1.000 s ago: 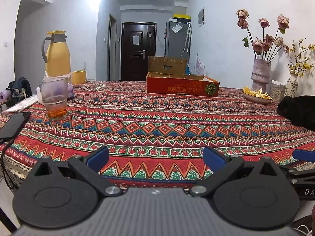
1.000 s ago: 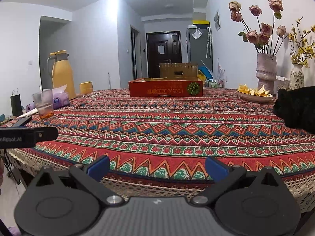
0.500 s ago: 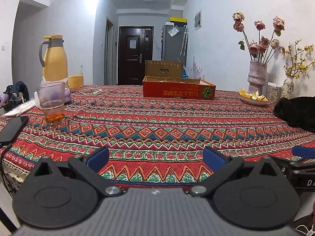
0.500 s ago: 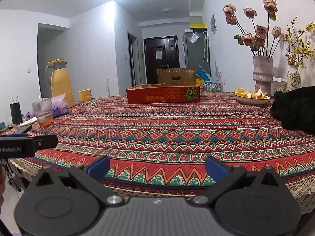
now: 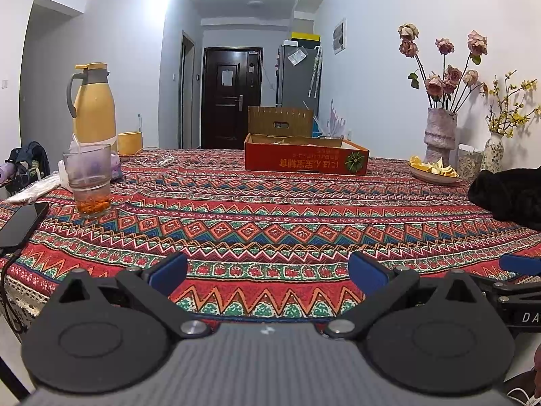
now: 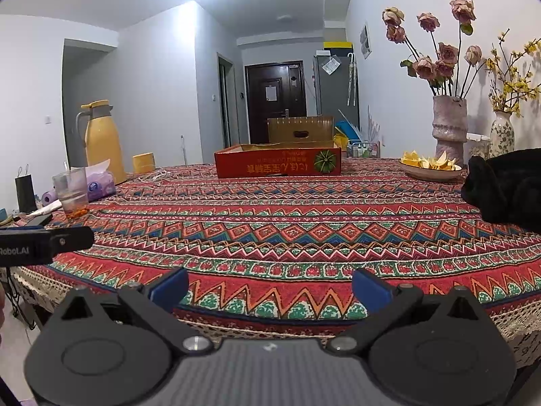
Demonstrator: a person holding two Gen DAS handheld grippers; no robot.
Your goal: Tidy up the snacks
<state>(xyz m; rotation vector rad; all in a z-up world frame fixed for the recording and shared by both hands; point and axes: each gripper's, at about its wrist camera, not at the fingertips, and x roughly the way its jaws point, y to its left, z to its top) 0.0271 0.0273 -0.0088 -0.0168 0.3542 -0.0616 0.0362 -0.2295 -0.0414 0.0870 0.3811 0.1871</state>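
Note:
A shallow red cardboard box [image 5: 306, 157] sits at the far side of the patterned tablecloth [image 5: 270, 216]; it also shows in the right wrist view [image 6: 278, 162]. Its contents are hidden by its wall. No loose snacks are visible on the cloth. My left gripper [image 5: 267, 272] is open and empty at the near table edge. My right gripper [image 6: 269, 287] is open and empty, also at the near edge, to the right of the left one. The left gripper's body [image 6: 44, 243] shows at the left of the right wrist view.
A glass [image 5: 88, 179] with orange bits, a yellow jug [image 5: 93, 108], a phone [image 5: 20, 223] and tissues stand at the left. A bowl of peels [image 5: 432, 171], flower vases [image 5: 439, 135] and a black cloth bundle [image 5: 507, 196] are at the right.
Both grippers have tilted upward and drawn back slightly, so the table looks lower and farther. Both stay open and empty.

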